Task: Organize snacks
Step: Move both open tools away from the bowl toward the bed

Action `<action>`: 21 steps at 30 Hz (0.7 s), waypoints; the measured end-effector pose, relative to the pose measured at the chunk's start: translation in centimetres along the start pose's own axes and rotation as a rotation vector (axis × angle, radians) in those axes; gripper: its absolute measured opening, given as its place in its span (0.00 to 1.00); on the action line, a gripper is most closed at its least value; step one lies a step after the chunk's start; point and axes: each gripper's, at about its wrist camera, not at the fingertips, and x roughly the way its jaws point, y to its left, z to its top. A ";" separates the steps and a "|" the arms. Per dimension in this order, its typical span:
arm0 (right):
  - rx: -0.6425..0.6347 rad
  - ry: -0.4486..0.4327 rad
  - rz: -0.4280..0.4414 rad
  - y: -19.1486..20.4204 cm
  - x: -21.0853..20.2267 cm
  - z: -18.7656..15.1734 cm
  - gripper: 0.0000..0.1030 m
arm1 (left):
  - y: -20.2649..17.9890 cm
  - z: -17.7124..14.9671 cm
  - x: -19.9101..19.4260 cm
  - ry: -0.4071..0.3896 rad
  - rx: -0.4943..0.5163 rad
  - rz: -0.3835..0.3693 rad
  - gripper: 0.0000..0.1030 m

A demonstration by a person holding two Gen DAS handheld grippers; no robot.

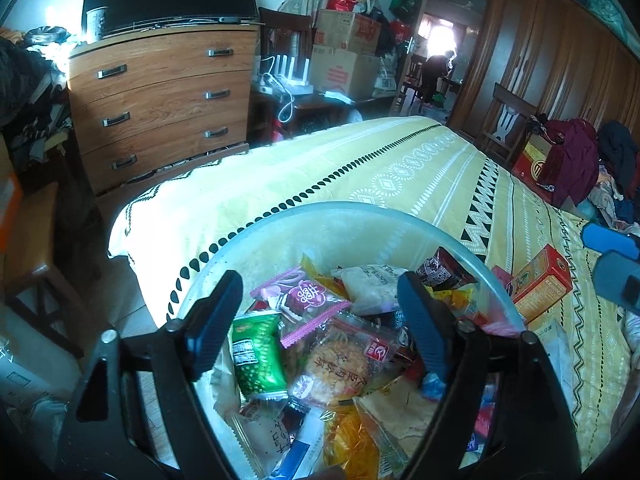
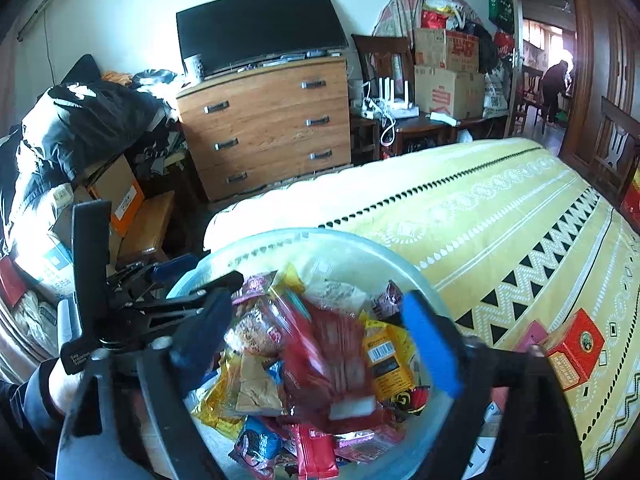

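Note:
A clear plastic bowl (image 1: pixel 340 210) (image 2: pixel 320 234) full of wrapped snacks sits on the near end of the bed. My left gripper (image 1: pixel 320 320) hangs open over it, with a green packet (image 1: pixel 256 356), a pink packet (image 1: pixel 308 296) and a round cake (image 1: pixel 340 360) lying below its fingers. My right gripper (image 2: pixel 318 340) is open over the same bowl. A blurred red packet (image 2: pixel 332 348) shows between its fingers with neither pad pressing on it, beside a yellow packet (image 2: pixel 388 356). A red box (image 1: pixel 540 280) (image 2: pixel 576 344) lies on the bed right of the bowl.
The bed's yellow patterned cover (image 1: pixel 400 168) stretches away behind the bowl. A wooden dresser (image 1: pixel 160 100) with a TV stands at the bed's far end, and a wooden stool (image 1: pixel 28 240) at the left. Cardboard boxes (image 2: pixel 444 80) and clothes piles (image 1: pixel 576 156) line the room. A person stands beyond the doorway (image 2: pixel 554 88).

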 end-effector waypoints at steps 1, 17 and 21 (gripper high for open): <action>0.001 -0.002 -0.001 0.1 -0.1 0.0 0.88 | 0.0 0.0 -0.1 0.000 -0.001 0.002 0.80; 0.224 -0.436 -0.597 -7.3 -22.7 -18.6 1.00 | -19.6 -7.9 -14.2 -0.244 0.419 -0.503 0.93; 0.428 -0.258 -0.759 -12.8 -25.8 -29.8 1.00 | -27.6 -15.6 -13.4 -0.092 0.587 -0.680 0.97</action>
